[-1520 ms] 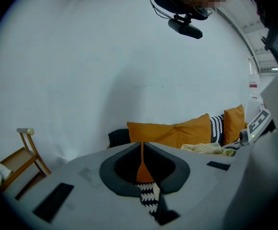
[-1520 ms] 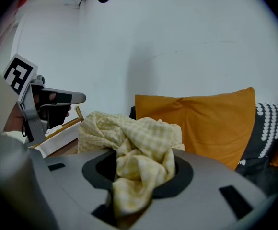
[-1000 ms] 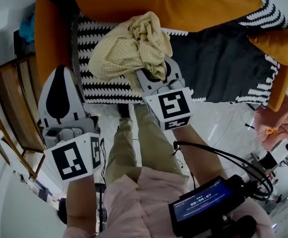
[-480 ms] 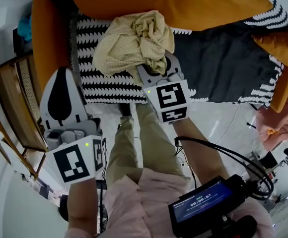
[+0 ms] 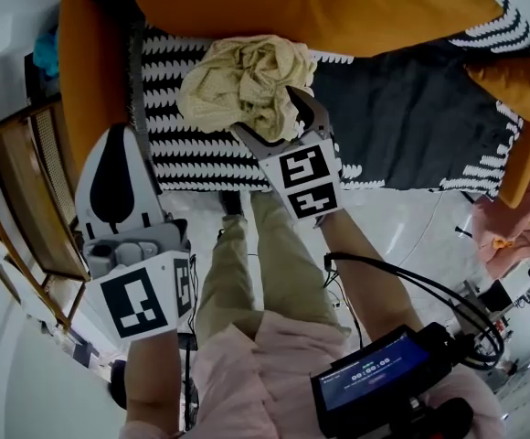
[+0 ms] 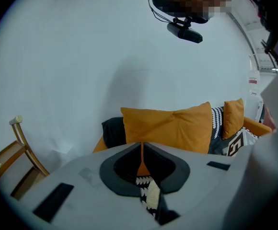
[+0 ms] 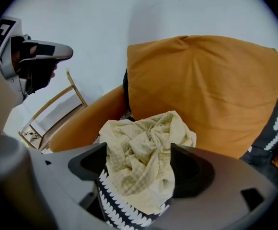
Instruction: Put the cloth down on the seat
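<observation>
Right gripper view: my right gripper (image 7: pixel 138 166) has its jaws wide apart, with the crumpled pale-yellow checked cloth (image 7: pixel 146 147) heaped between them and gripped by neither (it seems to rest on the black-and-white patterned seat cover (image 7: pixel 118 205), in front of the orange cushion (image 7: pixel 201 90)). Head view puts the heap at upper centre. Left gripper (image 5: pixel 119 133), lower left: jaws together, empty. To finish cleanly, I should hold the jaws wide and back straight out, so no fold snags and drags toward the seat's front edge.
</observation>
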`<state>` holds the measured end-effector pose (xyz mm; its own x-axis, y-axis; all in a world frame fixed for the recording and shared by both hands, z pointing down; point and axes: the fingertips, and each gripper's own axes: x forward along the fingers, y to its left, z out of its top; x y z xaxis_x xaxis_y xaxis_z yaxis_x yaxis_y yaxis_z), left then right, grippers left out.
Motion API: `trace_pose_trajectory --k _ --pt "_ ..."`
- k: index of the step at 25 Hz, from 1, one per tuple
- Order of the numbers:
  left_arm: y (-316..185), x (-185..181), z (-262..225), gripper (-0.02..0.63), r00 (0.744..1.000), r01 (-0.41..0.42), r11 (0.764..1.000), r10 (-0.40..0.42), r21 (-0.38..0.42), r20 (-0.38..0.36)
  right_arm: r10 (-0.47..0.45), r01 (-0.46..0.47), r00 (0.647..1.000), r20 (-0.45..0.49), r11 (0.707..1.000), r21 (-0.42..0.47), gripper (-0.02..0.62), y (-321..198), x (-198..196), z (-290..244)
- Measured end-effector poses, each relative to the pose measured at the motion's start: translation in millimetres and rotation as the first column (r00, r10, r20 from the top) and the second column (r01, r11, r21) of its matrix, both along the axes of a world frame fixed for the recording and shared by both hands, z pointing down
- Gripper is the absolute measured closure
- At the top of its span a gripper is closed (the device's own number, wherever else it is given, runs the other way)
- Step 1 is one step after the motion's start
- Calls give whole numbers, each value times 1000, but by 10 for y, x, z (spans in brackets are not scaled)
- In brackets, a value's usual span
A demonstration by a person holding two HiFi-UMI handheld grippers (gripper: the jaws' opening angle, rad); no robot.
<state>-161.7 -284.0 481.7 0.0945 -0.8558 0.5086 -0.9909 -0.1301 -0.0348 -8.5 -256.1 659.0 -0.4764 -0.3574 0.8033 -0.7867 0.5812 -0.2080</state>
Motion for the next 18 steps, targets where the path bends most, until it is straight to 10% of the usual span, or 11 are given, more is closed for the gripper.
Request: trace_pose_trajectory --k 18 --pt "128 123 -710 583 999 -31 994 30 101 12 45 -58 996 80 984 166 190 -144 3 -989"
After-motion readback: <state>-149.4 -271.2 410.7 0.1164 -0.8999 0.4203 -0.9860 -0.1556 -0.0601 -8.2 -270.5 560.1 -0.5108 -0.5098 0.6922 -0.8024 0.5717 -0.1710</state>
